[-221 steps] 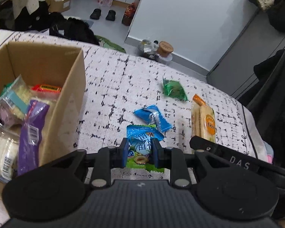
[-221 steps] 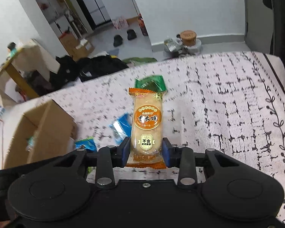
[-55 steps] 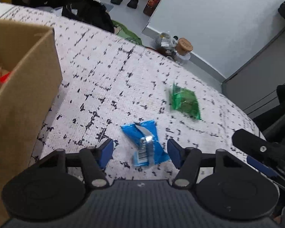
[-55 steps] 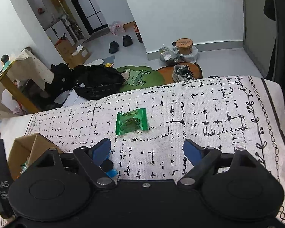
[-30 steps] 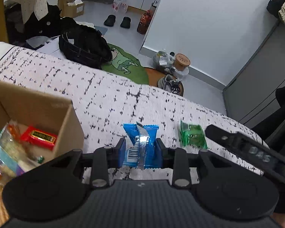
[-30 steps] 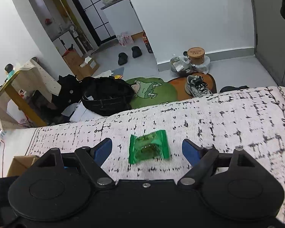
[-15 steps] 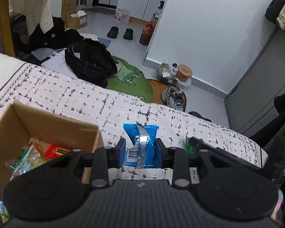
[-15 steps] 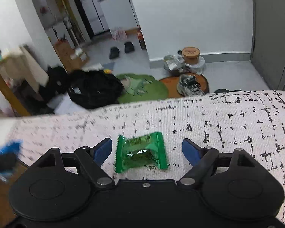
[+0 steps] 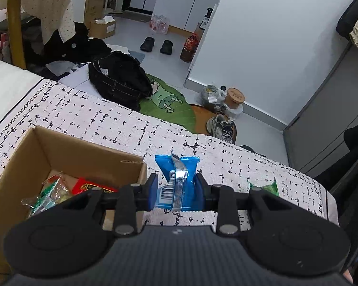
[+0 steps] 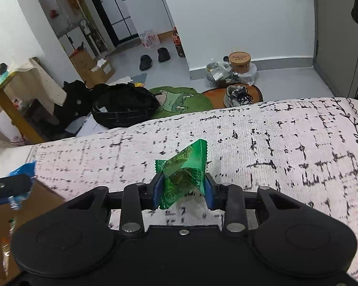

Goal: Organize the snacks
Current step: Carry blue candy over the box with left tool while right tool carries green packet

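My left gripper (image 9: pixel 176 191) is shut on a blue snack packet (image 9: pixel 177 178) and holds it in the air just right of the open cardboard box (image 9: pixel 43 152), near its right wall. The box holds several snack packets, one red (image 9: pixel 93 186). My right gripper (image 10: pixel 181 189) is shut on a green snack packet (image 10: pixel 185 169), tilted and lifted off the patterned cloth (image 10: pixel 286 147). The left gripper with the blue packet (image 10: pixel 19 174) shows at the left edge of the right wrist view, above the box (image 10: pixel 35 205). The green packet (image 9: pixel 265 187) also shows in the left wrist view.
The black-and-white patterned cloth (image 9: pixel 95 119) covers the table, whose far edge drops to the floor. On the floor beyond lie a black bag (image 9: pixel 119 81), a green mat (image 9: pixel 167 104), a sneaker (image 9: pixel 220 125) and slippers (image 9: pixel 156 45).
My right gripper has shut on the green packet and raised it off the cloth. My left gripper has carried the blue packet further left, closer to the box.
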Demonstrator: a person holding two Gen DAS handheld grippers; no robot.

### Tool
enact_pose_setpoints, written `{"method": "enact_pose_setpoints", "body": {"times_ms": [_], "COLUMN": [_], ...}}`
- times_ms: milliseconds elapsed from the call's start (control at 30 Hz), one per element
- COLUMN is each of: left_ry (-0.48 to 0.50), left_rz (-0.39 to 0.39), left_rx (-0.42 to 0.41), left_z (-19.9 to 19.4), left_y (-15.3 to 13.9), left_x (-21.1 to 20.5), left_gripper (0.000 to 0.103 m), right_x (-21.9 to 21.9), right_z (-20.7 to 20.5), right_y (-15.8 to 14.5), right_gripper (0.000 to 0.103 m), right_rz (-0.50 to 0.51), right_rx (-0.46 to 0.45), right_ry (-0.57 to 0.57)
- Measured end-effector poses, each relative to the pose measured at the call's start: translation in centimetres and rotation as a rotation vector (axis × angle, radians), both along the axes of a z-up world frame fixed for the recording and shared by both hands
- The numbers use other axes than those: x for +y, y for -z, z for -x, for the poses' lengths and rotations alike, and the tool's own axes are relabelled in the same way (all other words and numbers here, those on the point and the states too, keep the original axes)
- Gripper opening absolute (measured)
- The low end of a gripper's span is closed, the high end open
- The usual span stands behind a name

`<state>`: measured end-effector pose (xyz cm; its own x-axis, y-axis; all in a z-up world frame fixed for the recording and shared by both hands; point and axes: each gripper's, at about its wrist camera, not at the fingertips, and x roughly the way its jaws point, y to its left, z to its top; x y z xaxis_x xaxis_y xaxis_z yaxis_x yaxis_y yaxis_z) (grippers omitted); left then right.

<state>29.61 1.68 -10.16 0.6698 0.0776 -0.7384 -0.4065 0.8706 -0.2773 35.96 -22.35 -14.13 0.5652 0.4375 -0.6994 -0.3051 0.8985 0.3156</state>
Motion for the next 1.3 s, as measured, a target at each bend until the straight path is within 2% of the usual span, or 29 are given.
{"method": "enact_pose_setpoints", "body": {"times_ms": [433, 633, 733, 933, 1133, 1300], "left_ry": [-0.008, 0.031, 0.019, 0.003, 0.007, 0.023], "left_rz": [-0.033, -0.128, -0.122, -0.118, -0.106, -0.133], "left_rx": [-0.021, -0.062, -0.052, -0.021, -0.027, -0.032], "left_z": [3.7, 5.3, 6.1, 7.8, 9.9, 11.5], "left_y": [-1.9, -3.8, -4.5, -5.4, -6.2, -6.8], "left_x": [2.4, 3.3, 3.8, 4.9, 5.7, 5.8], "left_gripper": [0.032, 0.032, 0.032, 0.032, 0.032, 0.032], "right_x": [-1.0, -1.1, -0.8, 0.8, 2.2, 3.2], "right_z": [3.8, 5.5, 6.2, 7.9, 9.4, 10.6], "right_y": [-2.8, -4.6, -5.6, -7.2, -8.4, -8.9], "right_gripper": [0.034, 0.034, 0.034, 0.034, 0.034, 0.034], "right_rz": [-0.087, -0.093, -0.087, -0.090, -0.097, -0.108], "right_rx": [-0.041, -0.047, -0.044, -0.070, -0.095, -0.098], "right_ry": [0.015, 0.013, 0.015, -0.045, -0.113, -0.160]}}
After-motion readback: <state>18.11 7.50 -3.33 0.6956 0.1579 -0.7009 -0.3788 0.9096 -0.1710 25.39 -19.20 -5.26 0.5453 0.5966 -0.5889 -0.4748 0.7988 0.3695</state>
